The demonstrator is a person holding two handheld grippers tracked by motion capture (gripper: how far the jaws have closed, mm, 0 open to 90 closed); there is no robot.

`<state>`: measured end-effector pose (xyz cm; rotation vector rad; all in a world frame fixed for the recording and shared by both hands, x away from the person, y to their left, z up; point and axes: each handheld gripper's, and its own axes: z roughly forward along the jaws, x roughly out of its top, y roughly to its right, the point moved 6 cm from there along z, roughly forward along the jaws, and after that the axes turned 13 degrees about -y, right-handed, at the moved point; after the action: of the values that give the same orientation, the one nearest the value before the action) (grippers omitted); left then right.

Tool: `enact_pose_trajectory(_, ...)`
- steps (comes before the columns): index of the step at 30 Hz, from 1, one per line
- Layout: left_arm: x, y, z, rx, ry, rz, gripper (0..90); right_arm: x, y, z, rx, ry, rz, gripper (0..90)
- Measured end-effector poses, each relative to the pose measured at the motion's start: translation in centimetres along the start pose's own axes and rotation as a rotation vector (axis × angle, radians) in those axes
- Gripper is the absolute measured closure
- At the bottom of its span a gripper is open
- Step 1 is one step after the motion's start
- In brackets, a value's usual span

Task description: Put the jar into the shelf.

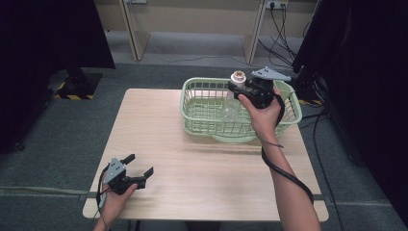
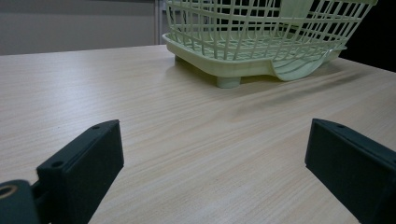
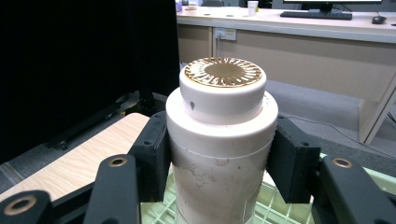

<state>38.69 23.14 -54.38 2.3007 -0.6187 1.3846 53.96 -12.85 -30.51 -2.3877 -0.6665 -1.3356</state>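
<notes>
While the right hand-held gripper (image 1: 242, 86) hangs over the pale green plastic basket (image 1: 194, 113) at the far right of the counter (image 1: 192, 163), its jaws are clamped on a bottle (image 3: 219, 140) just under the white cap, pads (image 3: 150, 156) flat against both sides of the neck. Bottle is upright, cap up, with a gold patterned disc (image 3: 223, 72) on top; the high view shows a clear body (image 1: 230, 109) hanging down inside the basket walls. Can't tell whether the base touches the basket floor or is just above it. Handling guess: rigid, smooth and likely slippery, clear body could be glass or hard plastic, so treat as fragile, no knocks on the basket rim. Contents not readable, weight probably light to moderate. Current hold looks sensible: the cap's wider shoulder sits right above the pads and should act as a stop if it slips. Gripping the clear body lower down would be riskier. Keep it vertical, since a high grip lets the bottom swing. Left hand-held gripper (image 1: 139, 174) is idle at the near left corner of the counter, jaws wide apart, nothing between them, pointing at the basket's foot (image 2: 228, 82) across bare wood, well apart from it.
</notes>
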Motion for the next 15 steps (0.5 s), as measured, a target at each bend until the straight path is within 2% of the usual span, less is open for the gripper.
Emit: enact_pose_trajectory(15, 0.0, 0.0, 0.0, -0.002, 0.002, 0.0, 3.9, 0.8, 1.4, 2.0, -0.038, -0.026, 0.044, 46.1)
